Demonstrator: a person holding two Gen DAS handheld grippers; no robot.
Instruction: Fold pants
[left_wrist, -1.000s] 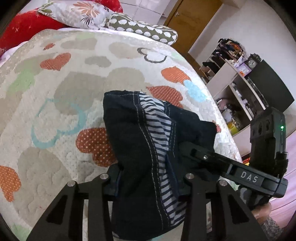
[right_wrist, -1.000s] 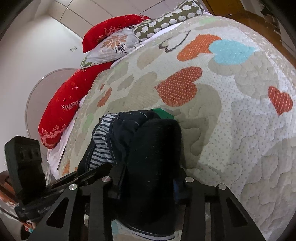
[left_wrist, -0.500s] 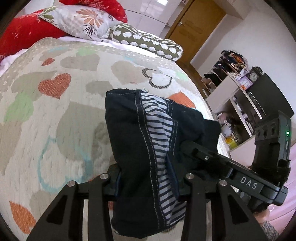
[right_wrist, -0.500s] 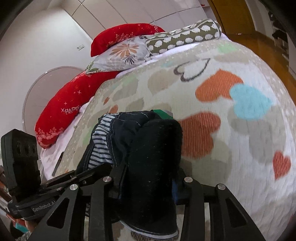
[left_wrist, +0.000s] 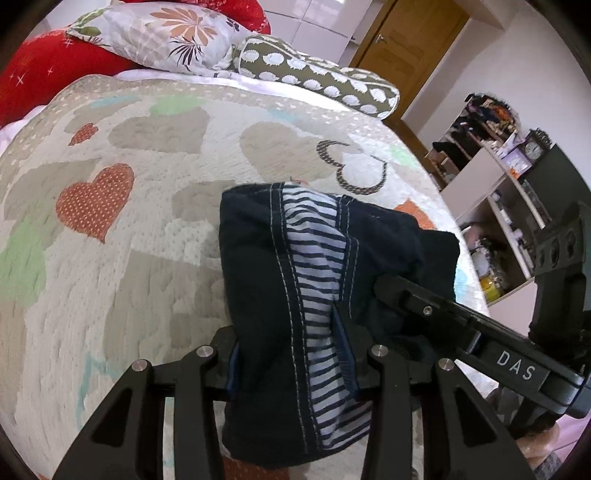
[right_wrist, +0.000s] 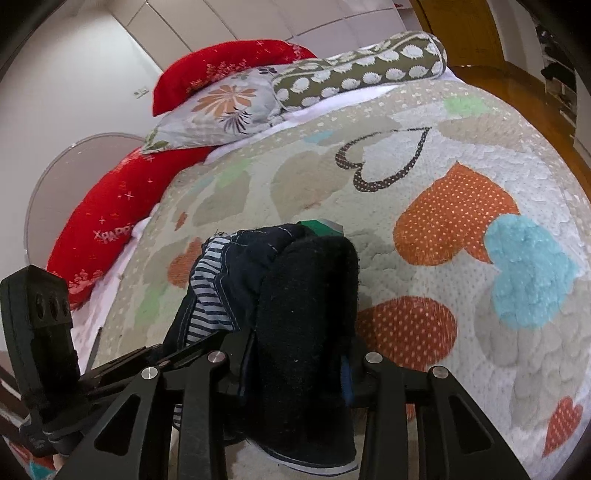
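Observation:
The dark navy pants, with a blue-and-white striped lining showing, hang bunched between both grippers above the heart-patterned quilt. My left gripper is shut on one part of the pants. My right gripper is shut on a thick dark fold of the pants. The right gripper's body shows at the right of the left wrist view, close beside the left one. The pants hide both grippers' fingertips.
Red, floral and spotted pillows lie at the head of the bed. A wooden door and shelves with clutter stand to the right of the bed. The bed's right edge is near.
Both grippers, still shut on the pants, have moved up the bed toward the pillows; the pillows and the black-outlined heart now sit closer and lower in view.

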